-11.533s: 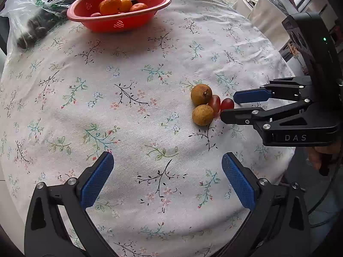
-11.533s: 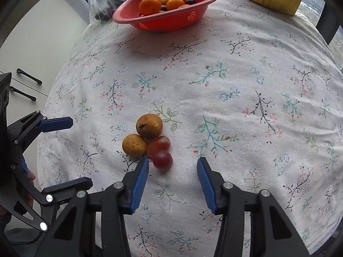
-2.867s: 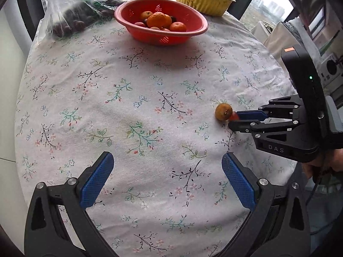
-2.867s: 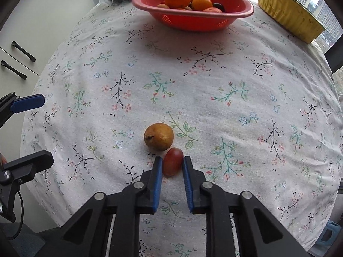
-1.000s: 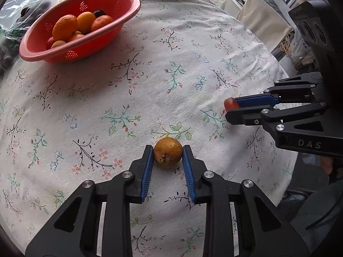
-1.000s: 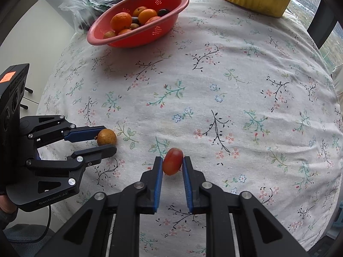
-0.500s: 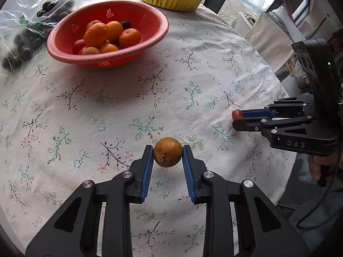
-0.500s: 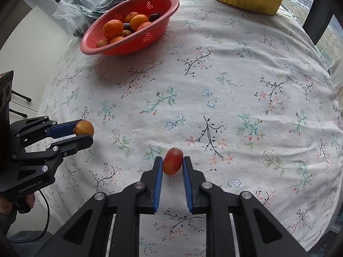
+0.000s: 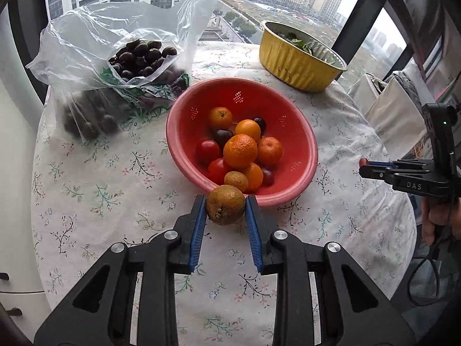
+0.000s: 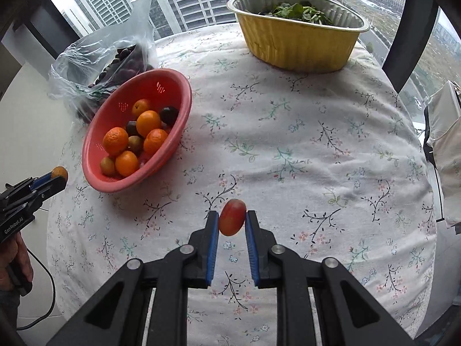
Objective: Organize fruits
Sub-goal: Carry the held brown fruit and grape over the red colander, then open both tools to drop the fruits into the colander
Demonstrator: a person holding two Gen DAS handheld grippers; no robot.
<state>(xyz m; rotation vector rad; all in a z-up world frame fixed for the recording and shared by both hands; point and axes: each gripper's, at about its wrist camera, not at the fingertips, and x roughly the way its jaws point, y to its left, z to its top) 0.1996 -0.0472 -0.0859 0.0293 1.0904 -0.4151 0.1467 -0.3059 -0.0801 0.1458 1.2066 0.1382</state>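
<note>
My left gripper (image 9: 226, 208) is shut on a brown round fruit (image 9: 225, 204), held in the air just in front of the near rim of the red colander bowl (image 9: 299, 141). The bowl holds several oranges, tomatoes and dark fruits. My right gripper (image 10: 232, 221) is shut on a red oval tomato (image 10: 232, 220), above the floral tablecloth (image 10: 302, 150) to the right of the bowl (image 10: 178, 106). In the right wrist view the left gripper (image 10: 54, 177) shows at the far left with the brown fruit (image 10: 59, 172). The right gripper (image 9: 364, 165) shows at the right edge of the left wrist view.
A clear plastic bag of dark fruit (image 9: 121, 54) lies behind the bowl on the left. A yellow foil tub of greens (image 10: 299, 37) stands at the table's far side. The round table's edge drops off all round; a window lies beyond. A hand (image 9: 438, 222) grips the right tool.
Both grippers have moved forward and up toward the bowl with their fruits. The bowl now sits right before the left gripper, and the window has come into view.
</note>
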